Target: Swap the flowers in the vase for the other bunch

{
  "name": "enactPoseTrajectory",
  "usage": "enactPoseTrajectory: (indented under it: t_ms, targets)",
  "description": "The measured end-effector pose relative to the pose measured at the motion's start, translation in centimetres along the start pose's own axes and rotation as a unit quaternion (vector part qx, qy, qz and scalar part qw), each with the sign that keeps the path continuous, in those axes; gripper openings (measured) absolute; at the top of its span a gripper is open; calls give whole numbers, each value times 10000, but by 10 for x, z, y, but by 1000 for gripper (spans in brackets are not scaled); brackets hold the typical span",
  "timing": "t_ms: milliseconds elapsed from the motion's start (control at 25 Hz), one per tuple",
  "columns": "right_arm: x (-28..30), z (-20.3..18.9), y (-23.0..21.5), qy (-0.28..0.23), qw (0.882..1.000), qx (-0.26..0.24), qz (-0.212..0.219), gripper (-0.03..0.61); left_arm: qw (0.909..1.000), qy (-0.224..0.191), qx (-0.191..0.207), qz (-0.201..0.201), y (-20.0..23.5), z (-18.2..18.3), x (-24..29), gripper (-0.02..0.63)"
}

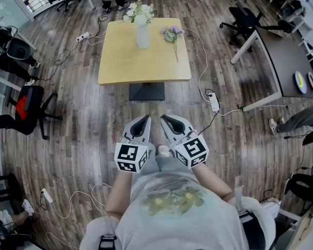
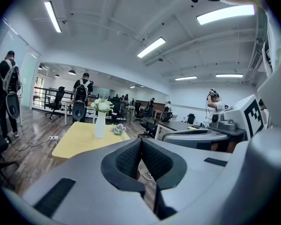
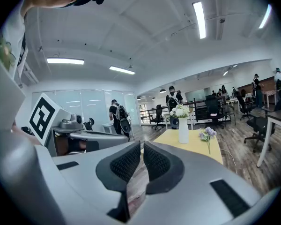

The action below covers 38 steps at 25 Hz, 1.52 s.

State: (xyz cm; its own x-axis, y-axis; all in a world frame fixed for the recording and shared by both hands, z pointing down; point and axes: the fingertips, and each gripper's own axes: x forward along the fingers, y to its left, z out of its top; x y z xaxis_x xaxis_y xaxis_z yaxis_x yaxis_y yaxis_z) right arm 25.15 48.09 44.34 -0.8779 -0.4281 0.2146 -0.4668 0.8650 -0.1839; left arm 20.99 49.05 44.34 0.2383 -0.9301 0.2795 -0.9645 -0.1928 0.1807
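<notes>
A slim white vase (image 1: 143, 35) of white blooms (image 1: 139, 10) stands on a square wooden table (image 1: 120, 61), with a purple bunch (image 1: 172, 34) lying just beside it. Well short of the table, the left gripper (image 1: 142, 125) and right gripper (image 1: 169, 123) hang with ribbed black jaws clenched on nothing.

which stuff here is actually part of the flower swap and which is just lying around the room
Part of the job: tall white vase, white flower bunch standing in it, purple flower bunch lying beside it, square yellow table under them.

Just lying about: white power strip on the wooden floor, black office chair, dark grey desk at the right.
</notes>
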Motion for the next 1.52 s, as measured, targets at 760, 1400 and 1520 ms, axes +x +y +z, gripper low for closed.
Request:
enactPoseTrajectory:
  t_ms: [760,1400,1520]
  targets:
    - [106,35,-17,-270,9991,178,-266,53,9995,-27,53,-325,103,36,46,18]
    - [268,84,-68,-548,9955,325,-696,54,9968,182,138,-765,257,84,135,18]
    - [283,88,-84,-580,9950,369,-730,54,9963,255,88,-811,270,81,155,18]
